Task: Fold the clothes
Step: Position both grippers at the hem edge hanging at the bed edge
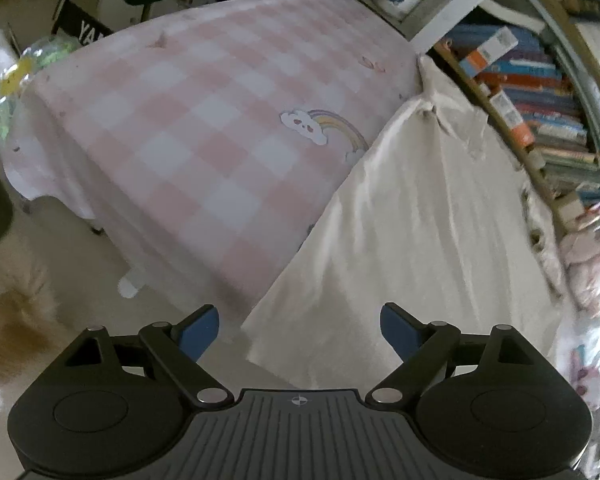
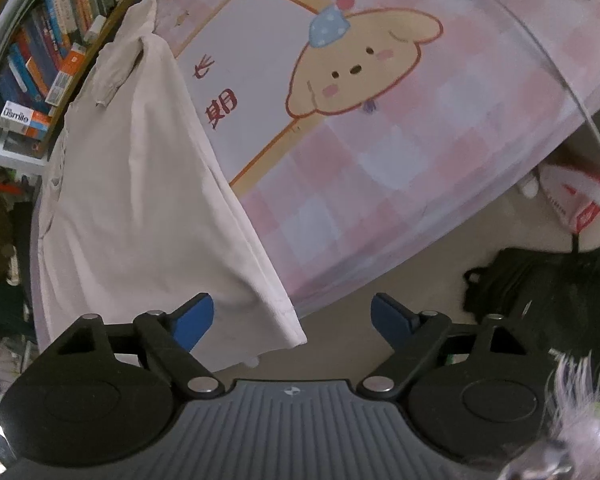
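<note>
A cream-white garment (image 1: 420, 216) lies flat along the near edge of a table under a pink checked cloth (image 1: 188, 128), its hem hanging over the edge. In the right wrist view the same garment (image 2: 140, 184) runs down the left side, its lower corner draped past the table edge. My left gripper (image 1: 300, 330) is open just above the garment's near hem, blue pads empty. My right gripper (image 2: 292, 320) is open too, hovering off the table edge beside the garment's hanging corner, holding nothing.
Bookshelves (image 1: 540, 92) packed with books stand behind the table. The pink cloth (image 2: 380, 140) carries a cartoon dog print. A black bag (image 2: 540, 292) and a red-and-white bag (image 2: 580, 204) sit on the floor at right. A white cable (image 2: 572, 92) crosses the table.
</note>
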Tool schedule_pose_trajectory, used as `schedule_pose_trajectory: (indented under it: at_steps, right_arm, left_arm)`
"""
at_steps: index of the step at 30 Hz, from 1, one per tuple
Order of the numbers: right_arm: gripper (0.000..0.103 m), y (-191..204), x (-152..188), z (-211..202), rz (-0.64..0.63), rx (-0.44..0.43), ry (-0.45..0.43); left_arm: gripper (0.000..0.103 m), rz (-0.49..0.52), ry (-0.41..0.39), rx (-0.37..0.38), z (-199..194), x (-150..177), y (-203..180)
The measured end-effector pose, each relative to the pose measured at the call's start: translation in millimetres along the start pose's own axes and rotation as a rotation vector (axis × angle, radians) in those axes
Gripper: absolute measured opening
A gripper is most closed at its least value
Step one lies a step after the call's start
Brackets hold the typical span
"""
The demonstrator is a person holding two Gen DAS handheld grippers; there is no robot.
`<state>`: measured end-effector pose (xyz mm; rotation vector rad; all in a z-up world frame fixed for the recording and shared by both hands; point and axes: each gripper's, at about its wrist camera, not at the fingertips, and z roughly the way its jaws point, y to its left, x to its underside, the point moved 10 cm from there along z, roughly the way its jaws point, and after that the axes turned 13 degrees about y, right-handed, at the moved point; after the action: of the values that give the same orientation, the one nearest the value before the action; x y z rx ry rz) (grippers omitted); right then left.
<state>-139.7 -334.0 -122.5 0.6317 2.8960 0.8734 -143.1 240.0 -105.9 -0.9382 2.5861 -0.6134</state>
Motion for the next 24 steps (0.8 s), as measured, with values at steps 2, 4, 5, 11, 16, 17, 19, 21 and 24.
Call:
schedule_pose_trajectory:
  at_steps: [2,4,5,11,16,17,19,21,24]
  right_arm:
    - [0.082,1.3,0.4,1.6,0.006,-0.015,0.01]
    - [0.08,4.1,1.2,2.6,0.002,-0.025,0.015]
    - [0.08,5.5,1.6,3.1,0.0,-0.03,0.018]
    - [0.073,13.7,3.6,6.8,-0.007,-0.05,0.03]
    - [0.072,16.6,4.4,5.4,-0.005,-0.048,0.019]
    - [0.072,17.0,4.2,4.6,-0.003,-0.048,0.014]
    - [0.072,17.7,3.7,3.1,0.0,-0.049,0.006]
    - [0.072,16.3,2.6,0.3,0.012,-0.048,-0.003]
    - [0.072,9.3,0.3,-7.4,0.037,-0.044,-0.015]
  left_arm:
    - [0.09,-0.013,0.0,0.009,-0.8,-2.6,1.5]
    - [0.09,-0.03,0.001,0.013,-1.0,-5.3,3.1]
    - [0.09,-0.037,0.0,0.019,-1.5,-6.7,3.9]
    - [0.09,-0.062,0.007,0.068,-3.7,-15.1,6.5]
    - [0.089,-0.065,0.033,0.097,0.5,-19.2,7.8]
    - [0.089,-0.065,0.045,0.103,2.4,-18.5,7.9]
    - [0.088,-0.058,0.072,0.116,7.1,-15.7,5.8]
    - [0.088,-0.054,0.09,0.127,12.2,-12.0,3.4]
    - [0.072,-0.058,0.109,0.136,18.5,-7.7,2.1]
